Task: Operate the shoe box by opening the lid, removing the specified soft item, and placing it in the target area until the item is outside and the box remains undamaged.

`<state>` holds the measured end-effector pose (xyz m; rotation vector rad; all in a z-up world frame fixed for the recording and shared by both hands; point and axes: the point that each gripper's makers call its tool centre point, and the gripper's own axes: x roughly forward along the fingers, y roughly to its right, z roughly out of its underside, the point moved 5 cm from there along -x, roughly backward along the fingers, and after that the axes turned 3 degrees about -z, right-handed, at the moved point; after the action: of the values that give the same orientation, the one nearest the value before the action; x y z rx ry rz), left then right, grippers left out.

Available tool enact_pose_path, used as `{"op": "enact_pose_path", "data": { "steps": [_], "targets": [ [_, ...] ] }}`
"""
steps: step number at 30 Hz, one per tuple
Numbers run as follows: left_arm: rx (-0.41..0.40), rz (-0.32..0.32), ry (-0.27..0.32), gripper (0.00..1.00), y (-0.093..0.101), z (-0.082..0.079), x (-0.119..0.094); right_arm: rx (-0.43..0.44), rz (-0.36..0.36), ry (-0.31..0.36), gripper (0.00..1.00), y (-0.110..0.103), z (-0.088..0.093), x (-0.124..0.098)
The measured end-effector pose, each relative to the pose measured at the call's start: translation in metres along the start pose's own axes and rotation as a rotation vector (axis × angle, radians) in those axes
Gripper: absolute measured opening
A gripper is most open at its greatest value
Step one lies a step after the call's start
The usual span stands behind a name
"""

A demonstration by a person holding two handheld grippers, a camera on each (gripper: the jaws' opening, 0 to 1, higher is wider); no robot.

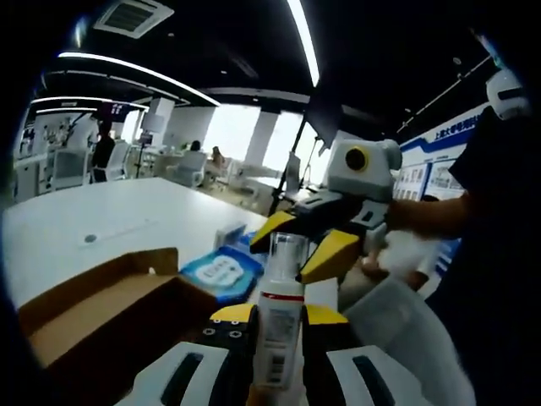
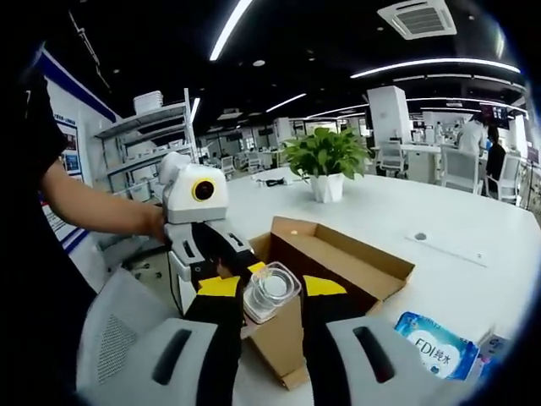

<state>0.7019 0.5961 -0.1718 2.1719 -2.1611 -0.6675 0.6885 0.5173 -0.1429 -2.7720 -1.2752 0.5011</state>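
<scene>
Bottle [image 1: 277, 326] upright in the left tongs [image 1: 279, 315], clamped above the open box [image 2: 338, 262] on the counter [image 2: 439, 220], right tongs [image 1: 306, 245] spread wide around its clear cap, so lift straight, clear of the flaps.

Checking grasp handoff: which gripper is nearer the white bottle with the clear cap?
Left. The bottle stands between the left gripper's jaws, apparently held. The right gripper sits at the cap, its yellow tips on either side, not visibly closed on it.
</scene>
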Motion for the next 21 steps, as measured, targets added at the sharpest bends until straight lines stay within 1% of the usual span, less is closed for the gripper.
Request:
{"op": "enact_pose_path", "data": {
  "steps": [4, 7, 9, 12, 14, 17, 21],
  "targets": [
    [0.014, 0.018, -0.020, 0.20, 0.0013, 0.0015, 0.0010, 0.002, -0.008, -0.016, 0.23, -0.0029, 0.0006, 0.0003],
    [0.039, 0.049, -0.042, 0.19, 0.0053, 0.0019, 0.0031, -0.002, -0.015, -0.024, 0.22, -0.0058, 0.0006, 0.0013],
    [0.054, 0.057, -0.049, 0.19, 0.0068, 0.0015, 0.0046, -0.011, -0.023, -0.026, 0.22, -0.0075, 0.0002, 0.0018],
    [0.057, 0.061, -0.042, 0.19, 0.0071, 0.0002, 0.0048, -0.008, -0.026, -0.018, 0.22, -0.0075, -0.0014, 0.0015],
    [0.075, 0.059, -0.029, 0.19, 0.0077, -0.0020, 0.0056, 0.004, -0.027, -0.019, 0.22, -0.0075, -0.0016, 0.0011],
    [0.083, 0.062, -0.025, 0.19, 0.0083, -0.0033, 0.0064, 0.004, -0.017, -0.016, 0.25, -0.0048, -0.0017, 0.0000],
    [0.090, 0.069, -0.026, 0.19, 0.0082, -0.0037, 0.0074, 0.004, -0.027, -0.020, 0.23, -0.0069, -0.0022, 0.0000]
  ]
}}
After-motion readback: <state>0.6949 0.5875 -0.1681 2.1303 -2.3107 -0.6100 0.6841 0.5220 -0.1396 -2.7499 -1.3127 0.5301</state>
